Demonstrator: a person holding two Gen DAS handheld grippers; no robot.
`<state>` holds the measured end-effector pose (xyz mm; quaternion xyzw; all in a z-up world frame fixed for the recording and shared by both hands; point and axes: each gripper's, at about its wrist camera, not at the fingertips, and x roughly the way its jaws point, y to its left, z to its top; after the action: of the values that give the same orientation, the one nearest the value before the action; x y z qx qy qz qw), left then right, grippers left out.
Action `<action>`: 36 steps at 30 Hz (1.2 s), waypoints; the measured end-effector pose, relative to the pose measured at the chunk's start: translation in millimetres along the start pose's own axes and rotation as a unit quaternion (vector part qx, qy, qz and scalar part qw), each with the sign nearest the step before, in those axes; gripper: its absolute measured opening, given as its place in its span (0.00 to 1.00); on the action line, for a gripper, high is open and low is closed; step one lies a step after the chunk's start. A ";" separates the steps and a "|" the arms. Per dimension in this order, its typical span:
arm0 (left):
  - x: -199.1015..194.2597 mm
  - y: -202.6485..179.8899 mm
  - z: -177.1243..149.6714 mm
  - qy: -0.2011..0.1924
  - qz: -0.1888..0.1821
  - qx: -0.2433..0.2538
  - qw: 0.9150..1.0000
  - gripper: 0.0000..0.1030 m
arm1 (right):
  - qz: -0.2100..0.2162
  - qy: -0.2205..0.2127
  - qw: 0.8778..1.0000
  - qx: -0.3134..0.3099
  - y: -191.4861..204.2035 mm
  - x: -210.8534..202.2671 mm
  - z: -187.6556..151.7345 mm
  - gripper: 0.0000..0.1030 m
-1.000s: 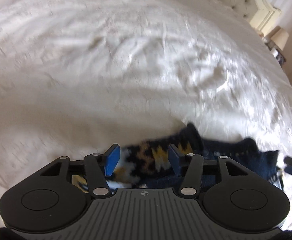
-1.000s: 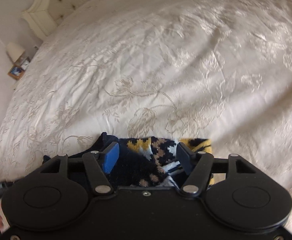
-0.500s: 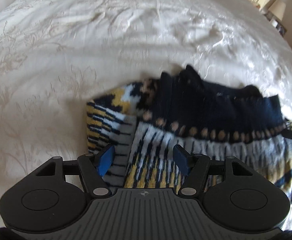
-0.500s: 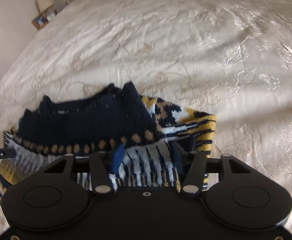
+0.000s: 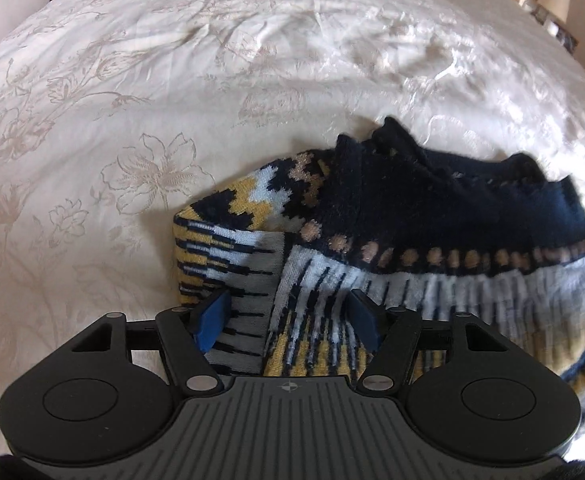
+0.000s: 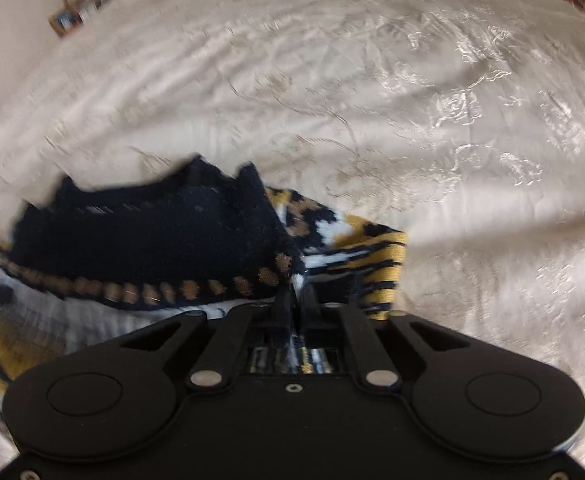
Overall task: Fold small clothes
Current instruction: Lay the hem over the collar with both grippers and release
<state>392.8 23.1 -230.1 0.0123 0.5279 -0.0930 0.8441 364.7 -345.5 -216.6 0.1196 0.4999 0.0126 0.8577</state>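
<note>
while the left tool point(image 5: 288, 322) gapes wide over the sweater point(image 5: 392, 240), the right tool point(image 6: 298, 294) pinches its fabric.

Both rigs are matte black plastic with two round disc housings and silver pivot screws on the linkage arms. The left tool point(image 5: 288, 318) has a grey ribbed centre plate with a small compass-like mark on it, plus bright blue pads point(image 5: 211, 320) on the fingers. The right tool point(image 6: 297, 300) has a plain black plate, small screws along it.
</note>
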 end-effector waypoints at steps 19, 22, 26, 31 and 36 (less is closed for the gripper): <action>-37.8 9.3 -85.2 0.038 -0.041 -0.028 0.998 0.61 | -0.003 0.036 0.999 0.030 -18.0 -49.9 -99.0 0.51; -30.6 11.4 -86.1 0.048 -0.039 -0.041 0.997 0.57 | 0.006 0.047 0.998 0.034 -17.4 -48.2 -100.9 0.32; -29.9 11.4 -87.0 0.045 -0.025 -0.057 0.997 0.31 | -0.003 0.041 0.999 0.032 -14.8 -56.7 -101.7 0.20; -37.3 12.2 -93.2 0.032 -0.004 -0.048 0.998 0.13 | -0.038 0.042 0.998 0.014 -16.2 -66.2 -103.4 0.08; -39.3 21.6 -98.8 0.034 0.016 -0.044 0.998 0.11 | -0.053 0.053 0.997 0.000 -13.6 -63.4 -107.1 0.08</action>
<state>291.9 61.8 -240.4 -0.0132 0.5595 -0.0558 0.8268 239.5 -347.0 -215.9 0.0920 0.5502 -0.0268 0.8295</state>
